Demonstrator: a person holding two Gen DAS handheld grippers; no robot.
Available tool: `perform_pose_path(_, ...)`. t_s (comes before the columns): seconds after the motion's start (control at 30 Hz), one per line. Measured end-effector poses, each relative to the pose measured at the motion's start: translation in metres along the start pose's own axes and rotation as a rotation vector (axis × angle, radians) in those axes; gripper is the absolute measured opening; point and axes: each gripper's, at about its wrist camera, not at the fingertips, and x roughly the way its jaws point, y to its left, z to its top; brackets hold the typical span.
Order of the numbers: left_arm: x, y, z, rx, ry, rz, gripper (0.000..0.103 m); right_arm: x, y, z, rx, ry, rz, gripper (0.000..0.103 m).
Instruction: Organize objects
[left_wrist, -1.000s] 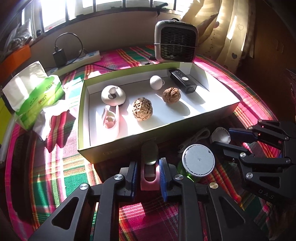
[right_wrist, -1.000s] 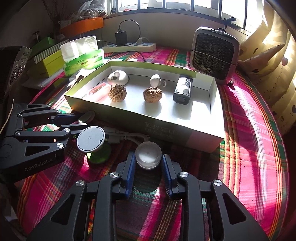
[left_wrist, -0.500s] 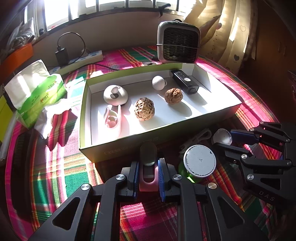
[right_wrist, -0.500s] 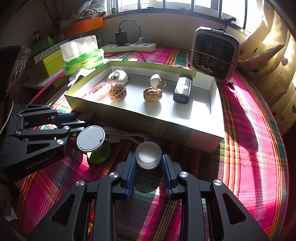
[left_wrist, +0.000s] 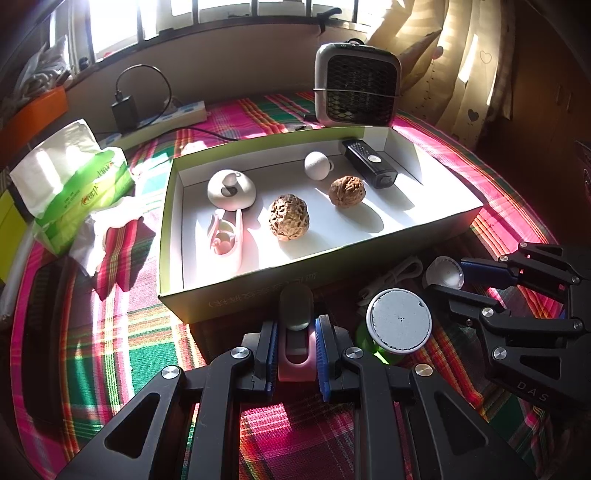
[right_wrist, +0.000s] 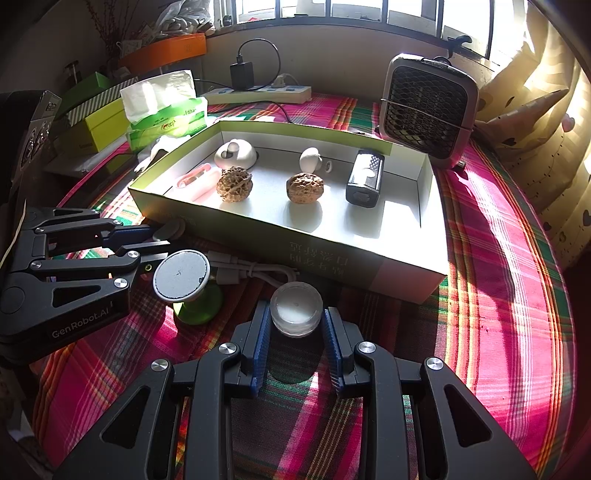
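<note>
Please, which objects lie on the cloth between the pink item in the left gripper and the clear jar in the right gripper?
A round stand with a green base and a white cable; the right wrist view shows this best.

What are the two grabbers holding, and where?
Left gripper pinches the pink case by its sides; right gripper squeezes the little round jar around its sides.

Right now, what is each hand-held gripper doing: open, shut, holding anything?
Left hand-held gripper: shut on the pink clip.
Right hand-held gripper: shut on the clear jar.
</note>
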Motion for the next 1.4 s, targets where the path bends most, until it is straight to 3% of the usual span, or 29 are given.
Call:
perform_pose_path(0.63, -0.005, 0.005, -0.002, -0.023, 0.003, 0.007, 0.015, -0.006, -0.001, -0.002, 0.019, -0.011, -0.004, 0.028)
perform_pose_path(1.4, -0.029, 0.007, 0.011, -0.032, -0.057, -0.005, 0.015, -0.027, -0.004, 0.008, 0.051, -0.061, 0.030, 0.028)
